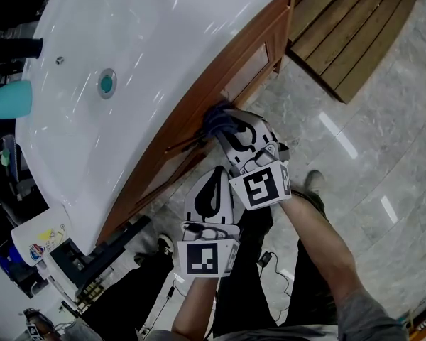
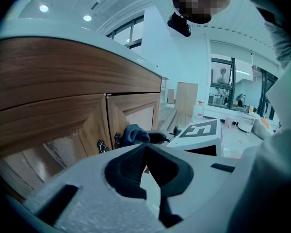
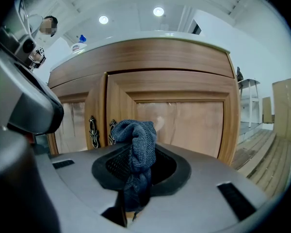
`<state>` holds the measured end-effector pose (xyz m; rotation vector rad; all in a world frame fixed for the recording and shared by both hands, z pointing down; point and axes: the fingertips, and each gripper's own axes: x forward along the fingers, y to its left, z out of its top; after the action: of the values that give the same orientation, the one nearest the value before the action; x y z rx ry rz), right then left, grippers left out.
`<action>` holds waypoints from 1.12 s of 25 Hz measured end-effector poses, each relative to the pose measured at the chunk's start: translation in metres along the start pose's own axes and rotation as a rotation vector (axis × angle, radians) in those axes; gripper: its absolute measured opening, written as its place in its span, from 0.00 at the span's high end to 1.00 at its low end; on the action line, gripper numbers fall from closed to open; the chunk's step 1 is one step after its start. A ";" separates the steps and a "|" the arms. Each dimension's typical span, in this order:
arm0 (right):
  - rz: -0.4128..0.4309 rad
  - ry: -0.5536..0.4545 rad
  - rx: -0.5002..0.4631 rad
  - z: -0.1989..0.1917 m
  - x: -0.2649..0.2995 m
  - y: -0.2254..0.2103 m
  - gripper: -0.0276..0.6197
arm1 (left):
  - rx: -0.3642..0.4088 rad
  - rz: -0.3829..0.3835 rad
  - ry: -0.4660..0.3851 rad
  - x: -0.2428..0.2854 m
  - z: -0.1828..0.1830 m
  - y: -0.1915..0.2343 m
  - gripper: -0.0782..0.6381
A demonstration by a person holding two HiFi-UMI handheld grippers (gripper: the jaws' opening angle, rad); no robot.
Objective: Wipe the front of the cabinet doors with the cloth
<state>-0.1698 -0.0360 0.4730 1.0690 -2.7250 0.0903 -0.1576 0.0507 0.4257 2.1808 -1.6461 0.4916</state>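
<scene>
**Cloth pointed at the cabinet front**
The left gripper [image 2: 146,152] hangs just beside the right, jaws together on nothing. The right gripper [image 3: 136,178] is the nearer one, clamped on the bunched cloth [image 3: 138,140], which runs lengthwise past its jaws toward the cabinet doors [image 3: 194,120] straight ahead, by the handles [image 3: 92,130].

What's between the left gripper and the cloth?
The right gripper, shut on the cloth at the cabinet door; the head view shows it.
</scene>
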 end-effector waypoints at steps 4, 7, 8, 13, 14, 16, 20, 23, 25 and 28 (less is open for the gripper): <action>-0.006 -0.001 0.005 -0.002 0.001 -0.007 0.84 | 0.001 -0.001 -0.004 0.005 0.003 0.000 0.88; -0.009 0.001 0.014 -0.004 0.001 -0.012 0.84 | 0.005 0.004 -0.007 0.008 0.004 0.001 0.88; -0.010 0.002 0.017 -0.004 0.001 -0.014 0.84 | 0.003 0.003 -0.004 0.009 0.004 0.000 0.88; -0.009 0.003 0.017 -0.006 0.001 -0.022 0.84 | 0.019 0.001 -0.025 0.015 0.008 0.000 0.88; -0.009 0.005 0.018 -0.007 0.000 -0.024 0.84 | 0.025 0.003 -0.025 0.016 0.008 0.001 0.88; -0.013 0.008 0.025 -0.008 0.000 -0.030 0.84 | 0.024 0.003 -0.013 0.019 0.007 0.000 0.88; -0.011 0.008 0.025 -0.009 0.000 -0.040 0.84 | 0.014 -0.007 -0.011 0.028 0.011 -0.006 0.88; -0.014 0.003 0.025 -0.010 0.000 -0.044 0.84 | 0.001 -0.010 0.008 0.033 0.012 -0.009 0.88; -0.032 -0.002 0.046 -0.011 -0.001 -0.052 0.84 | 0.010 -0.010 0.008 0.035 0.011 -0.009 0.88; -0.059 -0.006 0.077 -0.013 -0.001 -0.067 0.84 | 0.026 -0.008 -0.003 0.039 0.009 -0.008 0.88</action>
<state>-0.1212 -0.0823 0.4843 1.1720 -2.7129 0.1843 -0.1394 0.0151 0.4358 2.2072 -1.6406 0.5108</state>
